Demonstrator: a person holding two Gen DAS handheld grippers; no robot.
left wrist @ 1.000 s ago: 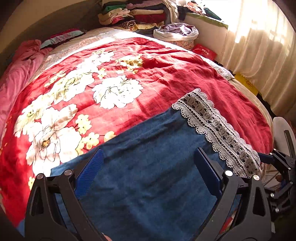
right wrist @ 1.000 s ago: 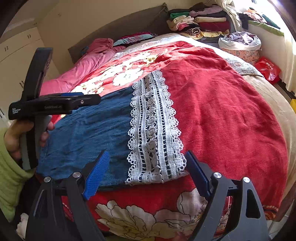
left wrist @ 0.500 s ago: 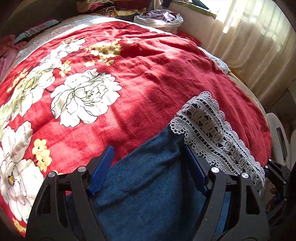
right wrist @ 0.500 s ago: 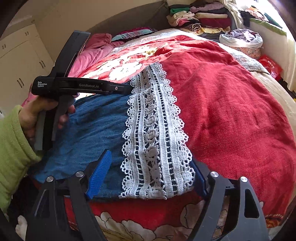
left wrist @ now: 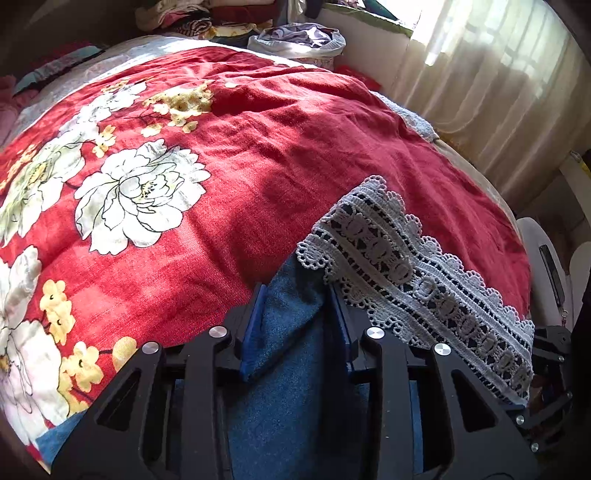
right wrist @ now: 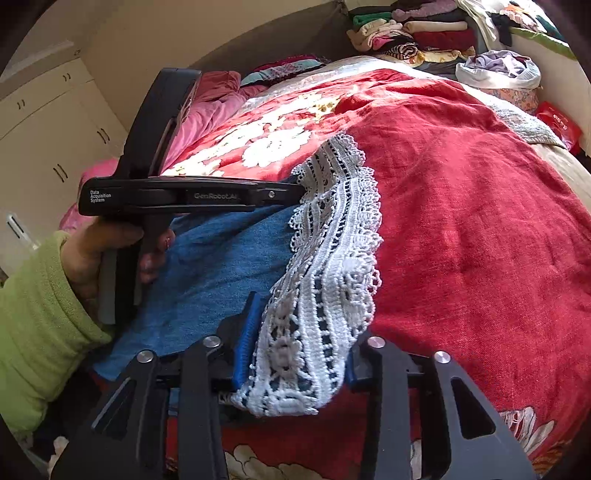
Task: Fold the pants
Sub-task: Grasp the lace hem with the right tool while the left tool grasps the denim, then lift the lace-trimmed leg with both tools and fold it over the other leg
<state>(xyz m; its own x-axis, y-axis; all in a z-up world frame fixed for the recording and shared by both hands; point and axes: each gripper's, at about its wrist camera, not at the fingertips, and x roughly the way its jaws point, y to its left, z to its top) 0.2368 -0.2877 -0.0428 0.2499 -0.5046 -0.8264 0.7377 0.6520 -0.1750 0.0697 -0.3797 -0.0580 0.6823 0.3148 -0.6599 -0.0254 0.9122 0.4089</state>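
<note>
Blue denim pants [left wrist: 295, 406] with a white lace hem [left wrist: 406, 273] lie flat on a red flowered blanket [left wrist: 295, 140]. My left gripper [left wrist: 297, 321] points down at the far corner of the leg, just short of the lace. Its jaws are closing, with a raised fold of denim pinched between the blue pads. My right gripper [right wrist: 299, 354] sits at the near corner, its jaws closing on the bunched lace hem [right wrist: 325, 280]. The right wrist view also shows the left gripper [right wrist: 295, 192], held by a hand in a green sleeve [right wrist: 37, 314].
The blanket [right wrist: 480, 221] covers most of the bed. Stacked folded clothes [right wrist: 413, 33] and a bag of laundry [right wrist: 498, 70] stand at the bed's far end. A pink quilt [right wrist: 214, 99] and white cupboards [right wrist: 44, 122] are on the left, curtains [left wrist: 498, 74] on the right.
Both pairs of jaws have narrowed from wide apart to gripping fabric. The left gripper moved forward and down to the leg's far corner. The lace hem has bunched up in the right gripper.
</note>
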